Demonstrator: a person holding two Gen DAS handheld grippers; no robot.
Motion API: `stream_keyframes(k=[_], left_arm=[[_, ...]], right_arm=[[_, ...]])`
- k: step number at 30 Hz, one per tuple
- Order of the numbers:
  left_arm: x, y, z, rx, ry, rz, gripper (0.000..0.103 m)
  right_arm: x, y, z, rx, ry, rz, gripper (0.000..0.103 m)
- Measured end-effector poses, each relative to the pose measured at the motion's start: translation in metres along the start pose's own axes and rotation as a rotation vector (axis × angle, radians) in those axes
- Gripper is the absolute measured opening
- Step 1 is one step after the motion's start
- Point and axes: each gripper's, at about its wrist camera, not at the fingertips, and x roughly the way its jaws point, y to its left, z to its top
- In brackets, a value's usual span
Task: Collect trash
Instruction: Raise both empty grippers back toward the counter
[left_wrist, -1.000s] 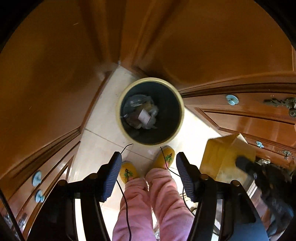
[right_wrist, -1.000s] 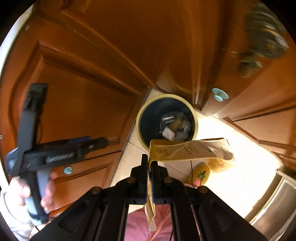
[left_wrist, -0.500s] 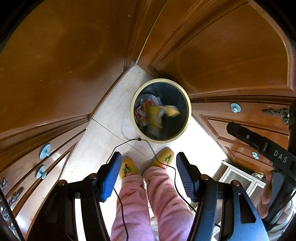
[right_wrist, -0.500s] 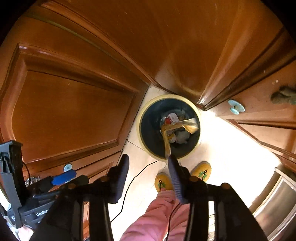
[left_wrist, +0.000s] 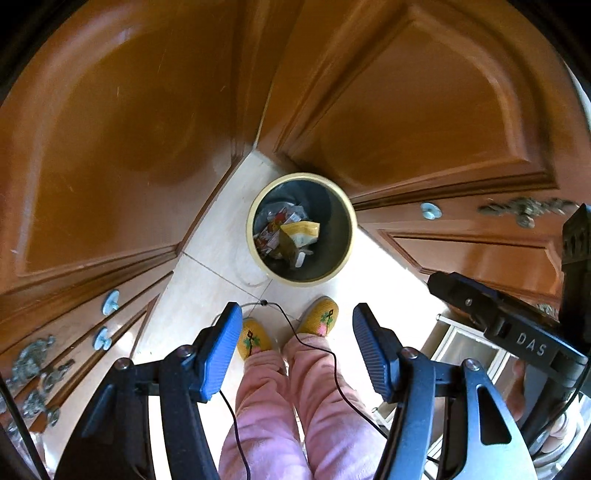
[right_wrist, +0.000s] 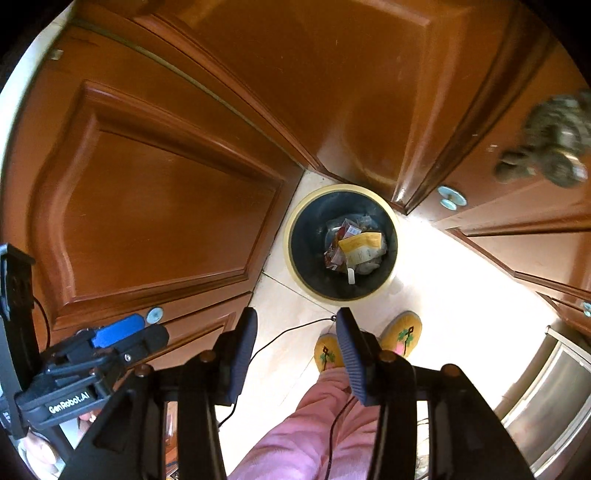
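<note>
A round bin with a cream rim (left_wrist: 258, 258) (right_wrist: 291, 273) stands on the pale tiled floor in a corner of wooden cabinets. A yellow paper packet (left_wrist: 300, 229) (right_wrist: 360, 243) lies inside it on top of other wrappers. My left gripper (left_wrist: 295, 347) is open and empty, held high above the floor, nearer than the bin. My right gripper (right_wrist: 295, 350) is open and empty too, also well above the bin. Each gripper shows at the edge of the other's view.
Wooden cabinet doors (left_wrist: 110, 129) (right_wrist: 155, 192) with round knobs close in around the bin. The person's pink trousers (left_wrist: 295, 406) and yellow slippers (left_wrist: 321, 317) stand just before the bin. A thin black cable (left_wrist: 314, 343) hangs across the legs. A metal appliance (right_wrist: 554, 387) stands at the right.
My right gripper opened and let go of the yellow packet, which dropped into the bin and settled on the other trash. Both grippers rose, so the bin looks smaller.
</note>
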Motion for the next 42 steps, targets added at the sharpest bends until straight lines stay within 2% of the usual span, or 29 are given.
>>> stream_keyframes(k=[8, 12, 17, 22, 29, 32, 37, 42], left_arm=[[-0.061, -0.043, -0.008, 0.120, -0.086, -0.001, 0.062], [-0.098, -0.072, -0.010, 0.194, -0.127, -0.027, 0.062], [-0.147, -0.109, -0.014, 0.279, -0.194, -0.062, 0.074], [-0.188, -0.147, -0.018, 0.345, -0.224, -0.128, 0.074], [-0.246, -0.197, -0.017, 0.465, -0.340, -0.177, 0.078], [-0.262, -0.210, -0.013, 0.478, -0.367, -0.197, 0.081], [-0.275, -0.236, 0.001, 0.488, -0.396, -0.208, 0.082], [-0.274, -0.264, 0.033, 0.463, -0.442, -0.185, 0.082]], right_arm=[[-0.081, 0.008, -0.024, -0.011, -0.114, 0.013, 0.045], [-0.126, 0.009, -0.037, 0.001, -0.178, 0.009, 0.045], [-0.185, 0.016, -0.051, -0.009, -0.272, -0.006, 0.045], [-0.244, 0.024, -0.065, -0.056, -0.399, -0.026, 0.045], [-0.319, 0.014, -0.077, -0.051, -0.542, -0.052, 0.045], [-0.345, 0.003, -0.072, -0.027, -0.580, -0.046, 0.045], [-0.381, -0.018, -0.057, -0.028, -0.641, -0.056, 0.045], [-0.406, -0.039, -0.015, -0.087, -0.653, -0.072, 0.045]])
